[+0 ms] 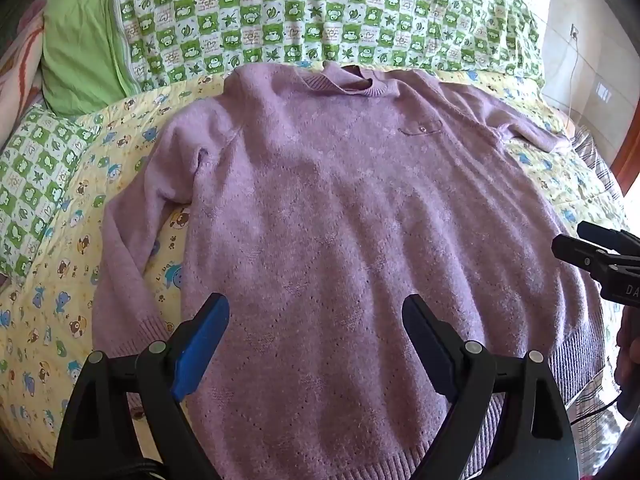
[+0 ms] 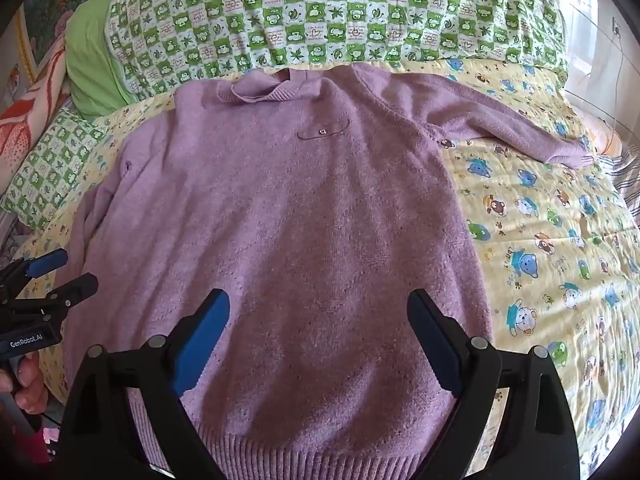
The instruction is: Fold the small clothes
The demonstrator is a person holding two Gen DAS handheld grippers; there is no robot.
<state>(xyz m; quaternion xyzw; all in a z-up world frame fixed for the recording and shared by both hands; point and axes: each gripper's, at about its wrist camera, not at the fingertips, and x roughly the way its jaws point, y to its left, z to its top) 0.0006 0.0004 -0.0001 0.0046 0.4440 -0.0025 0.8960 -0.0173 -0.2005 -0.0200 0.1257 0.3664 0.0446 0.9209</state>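
A lilac knitted sweater (image 1: 320,208) lies flat, front up, on a yellow cartoon-print quilt (image 1: 52,300), collar at the far end, hem near me. It also shows in the right wrist view (image 2: 288,220). Its left sleeve (image 1: 128,240) hangs down along the body; its right sleeve (image 2: 500,128) stretches out to the right. My left gripper (image 1: 316,320) is open and empty above the lower body. My right gripper (image 2: 318,320) is open and empty above the hem area. Each gripper shows at the edge of the other's view: the right one (image 1: 596,252), the left one (image 2: 60,276).
A green checked pillow (image 1: 320,16) and a plain green pillow (image 1: 80,44) lie behind the collar. Another checked pillow (image 1: 32,184) sits at the left. A striped cloth (image 1: 596,164) lies at the bed's right edge. A wall with a socket and cable (image 1: 574,36) stands at the right.
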